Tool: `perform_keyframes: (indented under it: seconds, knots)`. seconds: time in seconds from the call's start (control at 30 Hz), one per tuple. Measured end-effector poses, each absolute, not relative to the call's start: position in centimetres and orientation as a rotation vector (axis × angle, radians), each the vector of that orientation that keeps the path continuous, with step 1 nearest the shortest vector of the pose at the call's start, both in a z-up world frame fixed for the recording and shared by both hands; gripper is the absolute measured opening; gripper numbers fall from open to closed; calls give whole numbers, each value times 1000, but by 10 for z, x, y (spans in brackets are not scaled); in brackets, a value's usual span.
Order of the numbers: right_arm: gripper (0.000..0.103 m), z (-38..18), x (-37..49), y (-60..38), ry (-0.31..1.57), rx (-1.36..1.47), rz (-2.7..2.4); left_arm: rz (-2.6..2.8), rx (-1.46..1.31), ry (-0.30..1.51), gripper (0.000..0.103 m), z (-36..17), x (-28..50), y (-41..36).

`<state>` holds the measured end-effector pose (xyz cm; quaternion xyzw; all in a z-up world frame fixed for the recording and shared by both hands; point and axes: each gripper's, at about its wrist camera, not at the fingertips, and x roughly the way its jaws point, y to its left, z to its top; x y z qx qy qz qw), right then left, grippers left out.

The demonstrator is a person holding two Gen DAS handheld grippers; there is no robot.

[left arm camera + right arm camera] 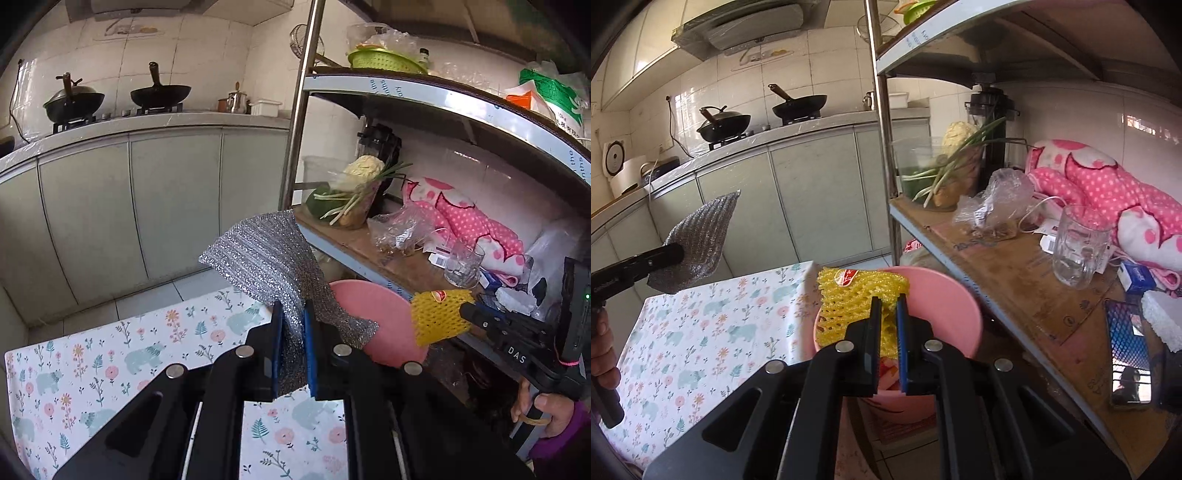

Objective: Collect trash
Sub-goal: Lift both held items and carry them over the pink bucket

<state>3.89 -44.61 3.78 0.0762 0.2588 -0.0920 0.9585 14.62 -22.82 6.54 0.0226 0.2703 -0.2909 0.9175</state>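
Observation:
My left gripper [293, 310] is shut on a silver glittery scouring cloth [266, 254] and holds it up above the floral table [92, 369]; the cloth also shows in the right wrist view [701, 240], left of the bin. My right gripper [889, 301] is shut on a yellow foam fruit net [857, 299] with a red sticker, held over the pink trash bin [942, 306]. In the left wrist view the net [437, 317] hangs at the right gripper's tip [467, 312], beside the pink bin [373, 314].
A metal shelf rack [997, 258] stands right of the bin, holding a glass mug [1075, 247], plastic bag [997, 206], pink dotted cloth [1108, 192], phone [1128, 354] and vegetables [945, 166]. Grey cabinets and a stove with woks [798, 105] lie behind.

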Motion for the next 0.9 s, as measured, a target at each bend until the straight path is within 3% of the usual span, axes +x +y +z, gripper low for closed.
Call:
perform_keyframes:
  seconds: [0.33, 0.9]
  knots:
    - [8, 46, 45, -451, 506, 85, -242, -656, 105, 494, 10, 73, 143, -269]
    - [8, 17, 78, -468, 575, 72, -295, -704, 172, 561, 10, 38, 175, -324]
